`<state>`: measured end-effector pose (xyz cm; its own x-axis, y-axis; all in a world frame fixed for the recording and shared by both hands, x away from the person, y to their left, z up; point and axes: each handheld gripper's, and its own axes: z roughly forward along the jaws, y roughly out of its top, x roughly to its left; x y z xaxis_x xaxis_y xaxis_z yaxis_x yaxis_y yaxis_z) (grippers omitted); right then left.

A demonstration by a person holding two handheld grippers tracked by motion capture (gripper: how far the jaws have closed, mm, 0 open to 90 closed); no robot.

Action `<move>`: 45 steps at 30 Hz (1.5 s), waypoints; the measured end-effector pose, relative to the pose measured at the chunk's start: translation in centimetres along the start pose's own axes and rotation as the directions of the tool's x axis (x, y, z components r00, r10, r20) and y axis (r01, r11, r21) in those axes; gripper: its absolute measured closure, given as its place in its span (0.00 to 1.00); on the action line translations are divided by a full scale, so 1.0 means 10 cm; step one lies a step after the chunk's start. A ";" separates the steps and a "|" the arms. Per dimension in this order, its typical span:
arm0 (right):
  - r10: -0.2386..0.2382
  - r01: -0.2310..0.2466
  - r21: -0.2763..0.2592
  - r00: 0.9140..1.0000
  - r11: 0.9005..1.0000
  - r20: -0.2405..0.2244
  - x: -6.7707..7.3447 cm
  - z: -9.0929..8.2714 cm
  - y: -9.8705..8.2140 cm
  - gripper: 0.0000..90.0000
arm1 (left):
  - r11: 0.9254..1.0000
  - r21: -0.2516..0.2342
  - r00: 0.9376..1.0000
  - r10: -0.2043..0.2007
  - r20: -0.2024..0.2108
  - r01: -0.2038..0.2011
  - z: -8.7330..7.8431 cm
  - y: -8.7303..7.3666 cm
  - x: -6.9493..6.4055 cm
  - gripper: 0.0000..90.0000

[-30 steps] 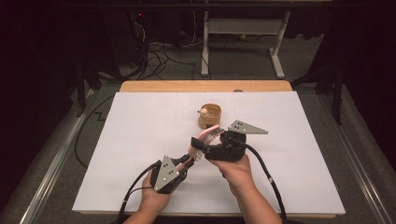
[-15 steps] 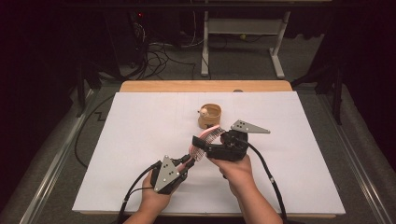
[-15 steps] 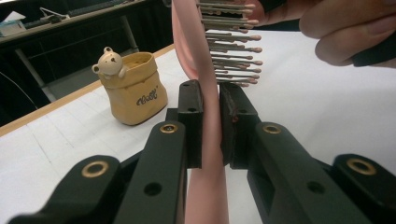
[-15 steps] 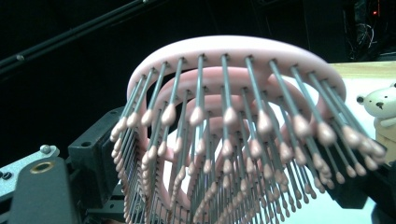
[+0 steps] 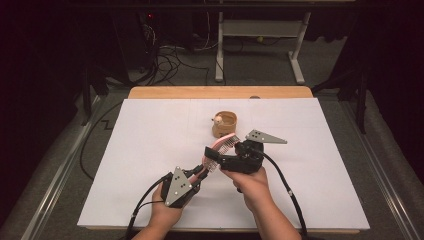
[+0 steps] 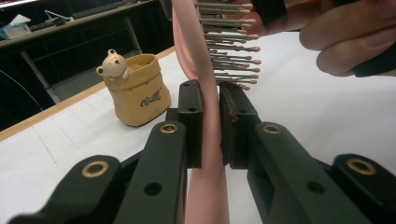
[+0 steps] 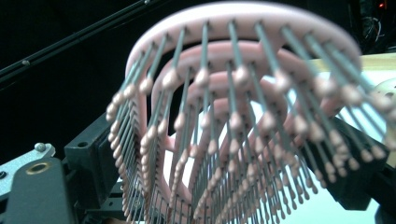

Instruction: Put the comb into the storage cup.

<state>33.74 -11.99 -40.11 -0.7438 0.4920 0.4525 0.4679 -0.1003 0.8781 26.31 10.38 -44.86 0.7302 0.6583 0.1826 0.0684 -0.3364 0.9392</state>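
A pink hairbrush [image 5: 220, 143] with metal bristles hangs above the white table between both grippers. My left gripper [image 5: 199, 173] is shut on its handle; in the left gripper view the pink handle [image 6: 208, 140] is pinched between the two black pads of my left gripper [image 6: 211, 88]. My right gripper [image 5: 212, 157] reaches in from the right, its jaws standing on either side of the bristled head. In the right gripper view the head [image 7: 224, 116] sits bristles-forward between the jaws of my right gripper [image 7: 224, 170], which look closed on its edges.
A small tan pouch with a bear figure [image 5: 224, 124] stands on the white sheet [image 5: 150, 145] just beyond the brush, also seen as the pouch [image 6: 138, 88] to the left. A wooden strip [image 5: 220, 92] lines the far edge. Cables trail back from both grippers.
My right gripper has edged slightly left along the brush head. The left gripper and the pouch have stayed put.
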 end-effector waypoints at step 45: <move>-0.021 0.021 0.003 0.999 1.000 0.038 0.05 -0.10 0.08 0.23 | 0.993 0.045 0.988 -0.116 0.097 0.113 0.07 -0.03 0.13 0.59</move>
<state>33.31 -12.70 -39.04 -0.7347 0.5265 0.4278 0.4539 -0.0872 0.8868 27.67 10.85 -45.09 0.7800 0.6244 0.0429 0.1805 -0.2901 0.9398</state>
